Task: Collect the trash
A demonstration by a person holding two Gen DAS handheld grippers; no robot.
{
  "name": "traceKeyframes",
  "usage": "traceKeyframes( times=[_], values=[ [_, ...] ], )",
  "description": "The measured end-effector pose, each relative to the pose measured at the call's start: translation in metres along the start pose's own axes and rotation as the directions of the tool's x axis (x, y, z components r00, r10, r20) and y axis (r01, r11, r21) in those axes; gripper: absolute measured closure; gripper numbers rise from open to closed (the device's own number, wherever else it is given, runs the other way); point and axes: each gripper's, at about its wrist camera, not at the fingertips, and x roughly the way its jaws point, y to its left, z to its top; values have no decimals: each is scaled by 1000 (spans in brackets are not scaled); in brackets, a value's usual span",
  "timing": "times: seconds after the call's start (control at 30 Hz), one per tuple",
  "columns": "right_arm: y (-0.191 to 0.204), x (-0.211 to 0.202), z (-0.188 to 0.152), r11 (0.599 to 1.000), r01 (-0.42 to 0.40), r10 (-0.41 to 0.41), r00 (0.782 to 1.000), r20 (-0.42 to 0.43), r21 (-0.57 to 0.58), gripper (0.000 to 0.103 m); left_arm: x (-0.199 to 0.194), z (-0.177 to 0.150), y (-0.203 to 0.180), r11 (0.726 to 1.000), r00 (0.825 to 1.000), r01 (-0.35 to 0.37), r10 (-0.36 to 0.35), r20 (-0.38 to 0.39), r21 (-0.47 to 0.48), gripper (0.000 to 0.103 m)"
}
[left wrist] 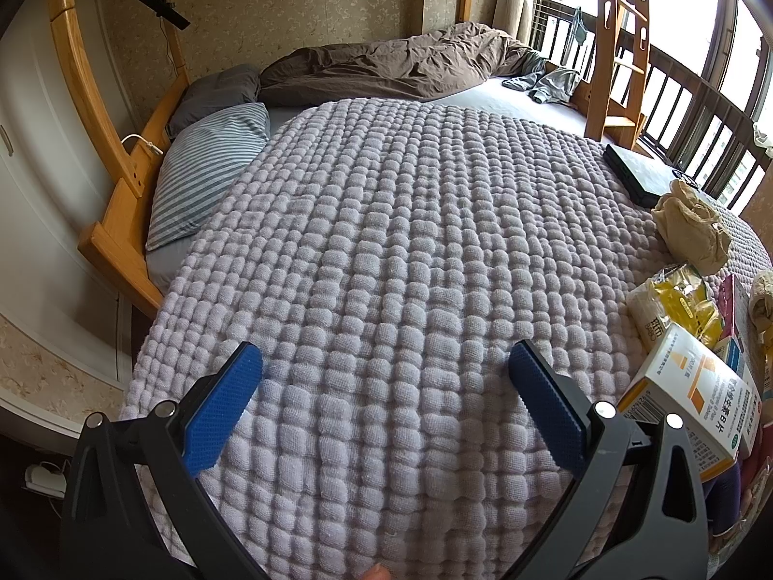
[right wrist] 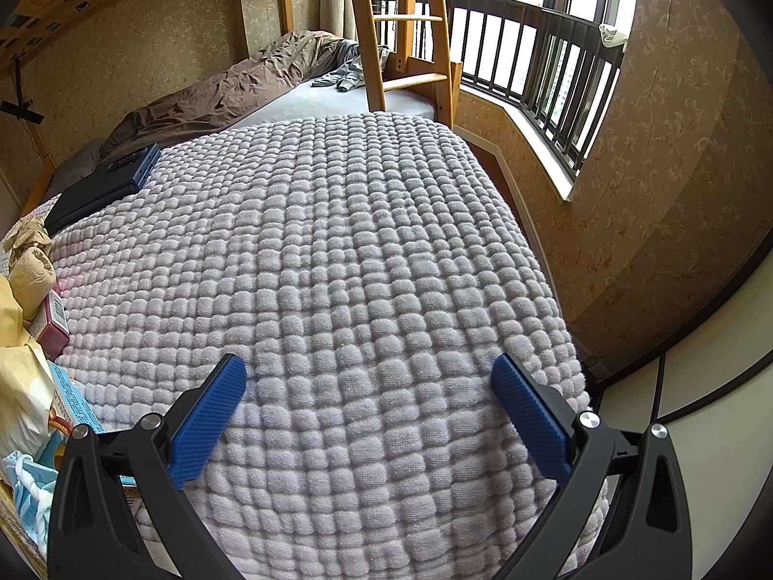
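Left gripper (left wrist: 384, 362) hangs over the near part of a lilac waffle-textured blanket (left wrist: 386, 241), blue pads spread wide, nothing between them. Right gripper (right wrist: 367, 377) likewise over the same blanket (right wrist: 338, 241), pads wide apart, empty.

Trash sits in a cluster on the blanket between the two grippers: right edge of the left wrist view, left edge of the right wrist view. In the left view, nearest: a white-and-orange carton (left wrist: 695, 401), just beside the right finger, tilted. Beyond it a yellow packet (left wrist: 676, 304), then a crumpled brown paper wad (left wrist: 691, 227). Far of that, a flat black box (left wrist: 637, 174) lies near the blanket's far right edge.

In the right view: same black box (right wrist: 104, 183) far left; crumpled paper (right wrist: 31, 261); a pink carton (right wrist: 53, 324); a blue-printed box (right wrist: 72, 401) and light blue crumpled material (right wrist: 24, 483) near the left finger.

Far end of bed: brown duvet (left wrist: 410, 63), striped pillow (left wrist: 212, 164), wooden ladder (right wrist: 401, 24).
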Motion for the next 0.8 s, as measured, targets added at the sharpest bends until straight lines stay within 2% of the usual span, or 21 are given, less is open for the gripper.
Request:
traceKeyframes(
  times=[0.8],
  values=[
    [0,0,-1,1000,2,-2,1000,0,3,4,0,0,0,1000,1000,-1,1,0,1,1]
  ],
)
